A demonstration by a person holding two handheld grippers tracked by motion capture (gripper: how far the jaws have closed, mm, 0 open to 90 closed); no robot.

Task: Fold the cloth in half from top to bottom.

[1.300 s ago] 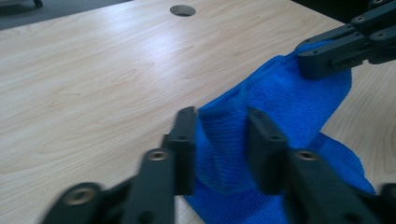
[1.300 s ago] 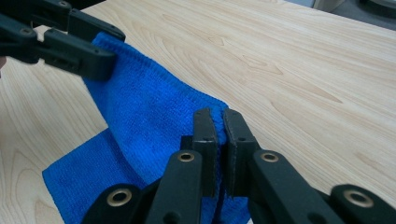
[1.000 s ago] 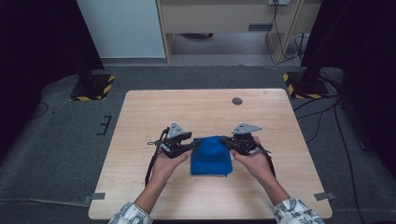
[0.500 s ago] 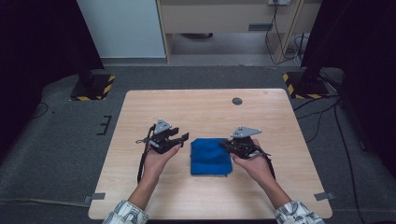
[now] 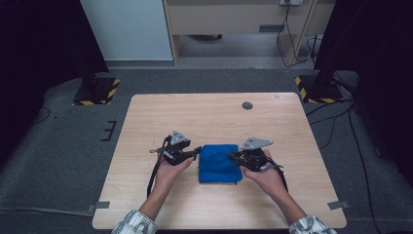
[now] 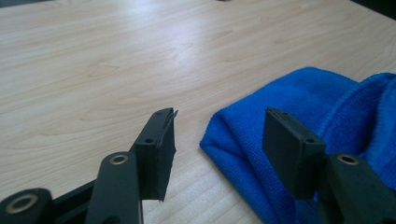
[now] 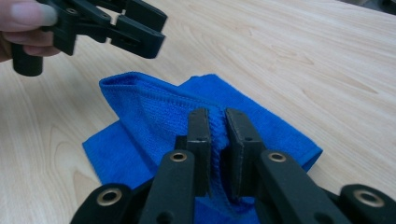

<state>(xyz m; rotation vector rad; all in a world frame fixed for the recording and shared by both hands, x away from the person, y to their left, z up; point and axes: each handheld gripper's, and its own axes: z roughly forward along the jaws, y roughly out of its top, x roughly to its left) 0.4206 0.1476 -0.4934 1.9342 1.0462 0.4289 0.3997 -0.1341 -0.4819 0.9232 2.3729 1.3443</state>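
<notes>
— Since half a second ago, what moved?

— Leftward of the cloth then, the left gripper (image 5: 194, 151) has come back in and down; its tips now sit just beside the left edge of the blue cloth (image 5: 218, 163), at the lower middle of the high view.

— Is it holding anything?

— No. In the left gripper view its jaws stand about half open, one over bare table (image 6: 93, 70), one over the cloth's folded corner (image 6: 243, 135).

— And the right gripper (image 7: 217, 140)?

— Its jaws have just been opening a little, yet a raised fold is between them; the pads seem to press it, though the gap is hard to judge.
</notes>
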